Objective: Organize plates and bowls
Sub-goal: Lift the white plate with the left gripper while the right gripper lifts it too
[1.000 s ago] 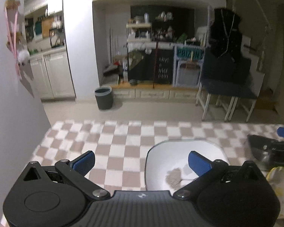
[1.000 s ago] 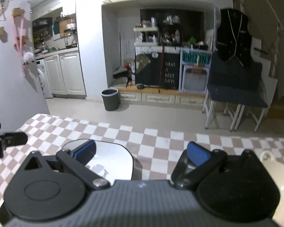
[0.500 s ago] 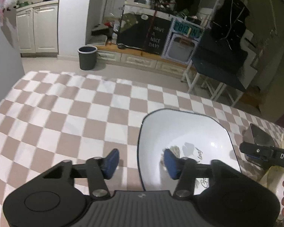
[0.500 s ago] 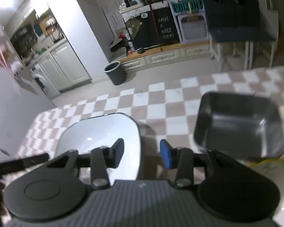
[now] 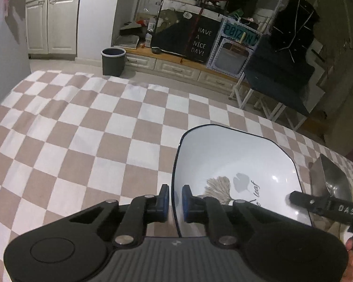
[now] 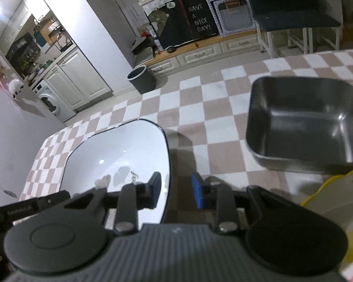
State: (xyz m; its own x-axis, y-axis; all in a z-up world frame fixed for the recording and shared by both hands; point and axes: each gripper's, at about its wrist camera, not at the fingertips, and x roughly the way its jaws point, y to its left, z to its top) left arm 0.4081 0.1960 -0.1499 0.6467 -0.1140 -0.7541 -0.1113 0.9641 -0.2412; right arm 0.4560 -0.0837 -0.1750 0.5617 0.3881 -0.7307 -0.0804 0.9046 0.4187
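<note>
A white square bowl with a dark rim and a leaf print [image 5: 235, 164] sits on the checkered tablecloth. My left gripper [image 5: 175, 199] is shut on its left rim, one pad inside and one outside. In the right wrist view the same white bowl [image 6: 120, 159] lies at the left, and my right gripper [image 6: 176, 192] straddles its right rim with a gap still showing between the pads. A dark metal square dish [image 6: 303, 122] sits to the right. A yellow-rimmed plate [image 6: 336, 202] lies at the lower right.
The checkered tablecloth [image 5: 70, 141] covers the table, with its far edge ahead. Beyond it are a bin [image 5: 113, 61], low drawers and a dark chair [image 5: 277, 82]. The right gripper's body [image 5: 327, 209] crosses the left view's right side, with the metal dish [image 5: 329, 181] behind it.
Both grippers have tilted down and narrowed. The left one has closed onto the white bowl's left rim. The right one has moved over the bowl's right rim.
</note>
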